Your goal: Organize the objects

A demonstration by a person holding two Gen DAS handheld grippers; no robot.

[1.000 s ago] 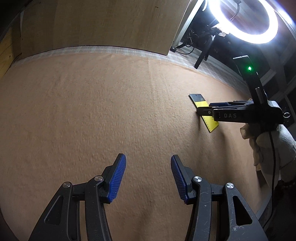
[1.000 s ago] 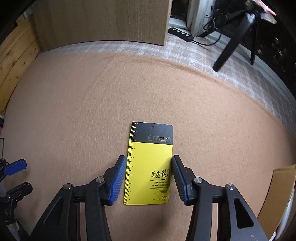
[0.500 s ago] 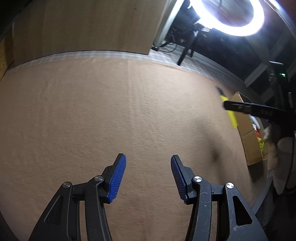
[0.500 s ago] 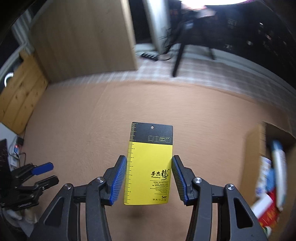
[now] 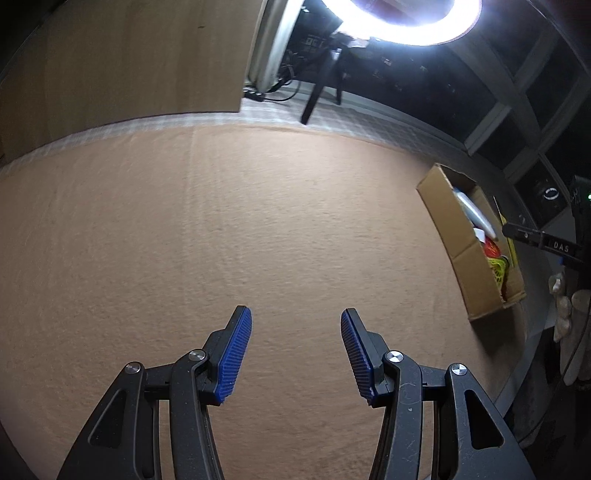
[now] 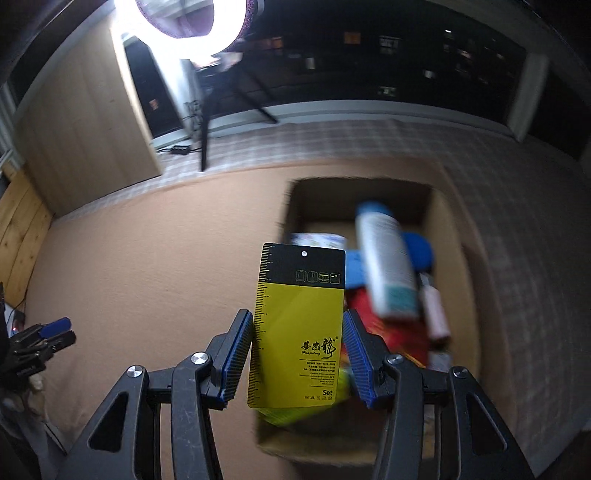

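My right gripper (image 6: 297, 321) is shut on a yellow and black card (image 6: 297, 332) and holds it upright in the air over the near left part of an open cardboard box (image 6: 452, 236). The box holds a white bottle (image 6: 386, 258), blue items, a red packet and a pink tube. My left gripper (image 5: 295, 325) is open and empty above the tan cloth (image 5: 184, 240). In the left wrist view the box (image 5: 465, 258) sits at the right edge of the cloth, with the right gripper (image 5: 532, 240) above it.
A bright ring light (image 6: 192, 29) on a tripod stands beyond the cloth. A wooden panel (image 5: 122, 59) stands at the back left. A checked cloth (image 6: 517, 221) lies around the box. The left gripper shows at the left edge of the right wrist view (image 6: 40, 338).
My right gripper has lifted the card off the cloth and carried it right, over the box. The left gripper has stayed open, with its view turned toward the box.
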